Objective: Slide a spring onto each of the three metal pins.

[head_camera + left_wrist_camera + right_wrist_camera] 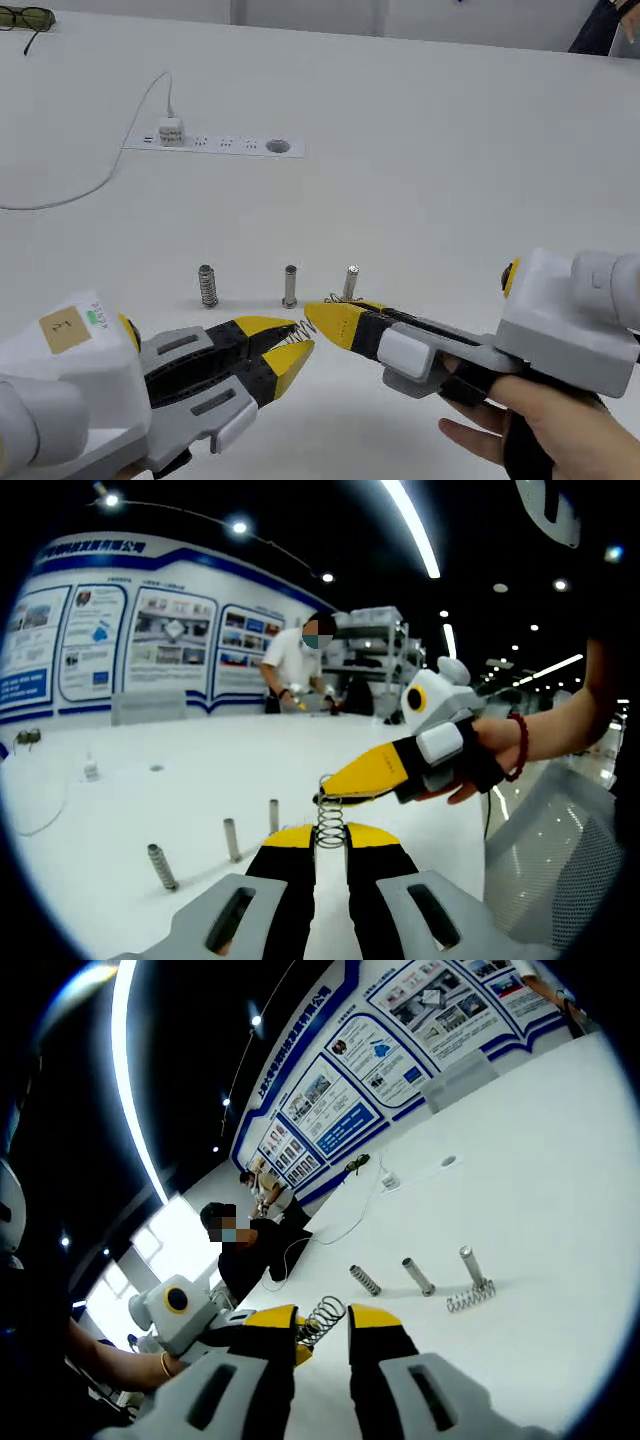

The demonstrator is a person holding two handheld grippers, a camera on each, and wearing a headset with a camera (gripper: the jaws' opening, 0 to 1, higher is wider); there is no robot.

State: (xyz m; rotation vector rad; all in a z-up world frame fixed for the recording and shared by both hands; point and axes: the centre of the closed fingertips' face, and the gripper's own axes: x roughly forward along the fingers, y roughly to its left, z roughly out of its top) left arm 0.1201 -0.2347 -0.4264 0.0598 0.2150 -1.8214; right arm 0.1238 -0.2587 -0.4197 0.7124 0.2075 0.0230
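Pinching a spring [302,328] between their yellow tips, the left tongs [298,338] sit low over the white table [450,180], at about 7 o'clock in the head view. The right tongs [318,314] come in from 4 o'clock, and their tip touches the other end of the same spring. Their jaws look a little apart in the right gripper view, but it is too hard to tell if they squeeze the spring.

Three pins stand in a row just past the tips. The left pin [208,286] has a spring on it. The middle pin [290,286] and the right pin [351,283] are bare. Another spring [470,1300] lies flat by the foot of the right pin.

From the held spring, the middle pin is at 12 o'clock and the right pin at 1 o'clock, both near. The pins point straight up, but the spring looks tipped on its side, so it likely must be stood up first. The left tongs have the grip, and the middle pin looks easiest to reach.
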